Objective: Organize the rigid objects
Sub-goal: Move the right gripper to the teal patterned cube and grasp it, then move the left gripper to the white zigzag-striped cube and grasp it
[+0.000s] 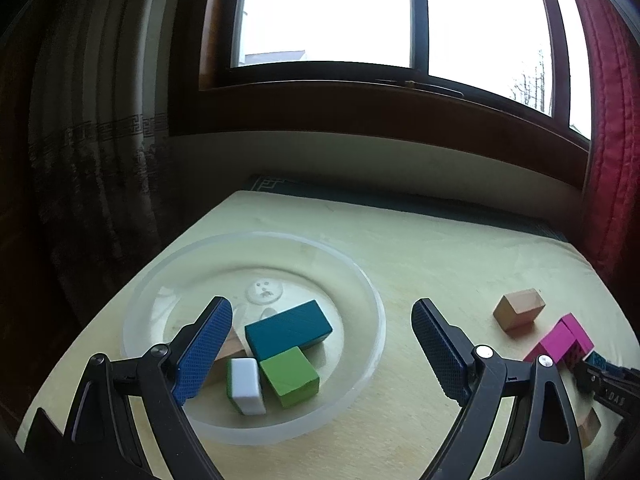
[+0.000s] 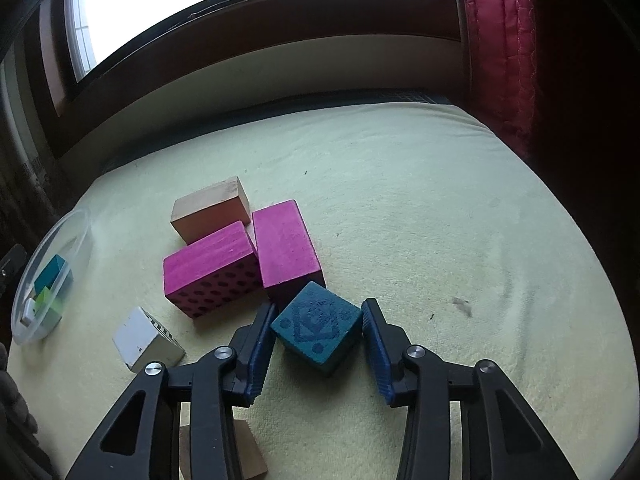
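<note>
The clear bowl [image 1: 256, 436] is being seen at the left of the desk [image 1: 420, 264], directly ahead of the left gripper [image 1: 322, 320]. The left gripper's jaws are being held spread wide and empty above the bowl. Four blocks are being contained in the bowl: a long teal block [image 1: 289, 329], a green block [image 1: 290, 376], a white block [image 1: 246, 384] and a plain wooden block [image 1: 230, 350] partly hidden by the left finger.

Further right, loose blocks are being left on the desk: a white cube [image 2: 144, 340], a tan wooden block [image 2: 210, 209], a spotted magenta block [image 2: 212, 274] and a second magenta block [image 2: 286, 248], the two magenta blocks touching at one corner.

The teal patterned cube [image 2: 318, 326] is being bracketed by the right gripper [image 2: 318, 332]. The cube is lying turned diagonally, so that its two opposite corners are pointing at the pads. The left pad [image 2: 260, 344] appears to be touching one corner and the right pad [image 2: 374, 348] the other; whether a firm pinch is being applied cannot be told. The cube appears to be resting on the desk, just beside the second magenta block.

The right gripper is judged the nearer for this cube. The bowl is lying well to the left of it, so a leftward carry across the loose blocks is being called for. A corner grip is judged liable to let the cube be rotated or slipped
</note>
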Demonstrator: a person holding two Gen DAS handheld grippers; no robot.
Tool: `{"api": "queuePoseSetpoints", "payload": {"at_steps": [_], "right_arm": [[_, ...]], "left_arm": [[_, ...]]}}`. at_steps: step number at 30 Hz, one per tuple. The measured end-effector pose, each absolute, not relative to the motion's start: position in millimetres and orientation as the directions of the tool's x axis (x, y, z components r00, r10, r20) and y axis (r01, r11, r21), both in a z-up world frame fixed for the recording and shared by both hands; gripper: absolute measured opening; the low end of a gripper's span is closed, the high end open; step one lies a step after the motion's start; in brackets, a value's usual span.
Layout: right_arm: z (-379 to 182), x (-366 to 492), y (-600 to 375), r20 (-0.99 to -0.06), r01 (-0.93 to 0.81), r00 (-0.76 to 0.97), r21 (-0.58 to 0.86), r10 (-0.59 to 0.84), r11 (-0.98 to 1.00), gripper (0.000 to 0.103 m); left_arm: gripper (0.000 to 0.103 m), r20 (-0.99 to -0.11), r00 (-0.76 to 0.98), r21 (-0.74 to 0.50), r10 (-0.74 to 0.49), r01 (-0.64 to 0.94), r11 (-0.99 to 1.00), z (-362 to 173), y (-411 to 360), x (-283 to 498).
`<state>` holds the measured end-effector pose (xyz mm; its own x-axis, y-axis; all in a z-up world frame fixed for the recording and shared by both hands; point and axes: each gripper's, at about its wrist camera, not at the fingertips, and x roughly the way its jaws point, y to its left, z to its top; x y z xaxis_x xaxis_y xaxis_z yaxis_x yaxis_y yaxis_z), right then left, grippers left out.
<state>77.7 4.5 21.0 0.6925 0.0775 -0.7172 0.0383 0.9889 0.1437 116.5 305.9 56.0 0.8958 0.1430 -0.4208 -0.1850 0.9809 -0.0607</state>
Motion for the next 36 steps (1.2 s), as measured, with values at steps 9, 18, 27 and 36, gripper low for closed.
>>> {"api": "queuePoseSetpoints", "payload": {"at_steps": [9, 18, 27, 36], "right_arm": [[24.2, 71.4, -2.0, -0.695, 0.05, 0.714, 0.167, 0.082, 0.985, 0.044], [26.9, 65.5, -2.4, -0.675, 0.052, 0.733, 0.169, 0.078, 0.984, 0.044], [25.0, 67.0, -7.7, -0.678, 0.07, 0.73, 0.198, 0.085, 0.978, 0.044], [24.3, 66.2, -8.6, -0.678, 0.071, 0.73, 0.204, 0.089, 0.976, 0.044]], "left_arm": [[0.092, -0.416, 0.905, -0.074, 0.09, -0.133, 0.988, 58.9, 296.7, 114.4], [0.092, -0.48, 0.871, -0.101, -0.107, 0.066, 0.993, 59.6, 257.8, 117.6], [0.092, -0.578, 0.761, -0.118, -0.294, 0.279, 0.953, 45.0, 203.9, 123.1], [0.069, -0.637, 0.694, -0.077, -0.334, 0.374, 0.924, 30.2, 172.2, 130.6]]}}
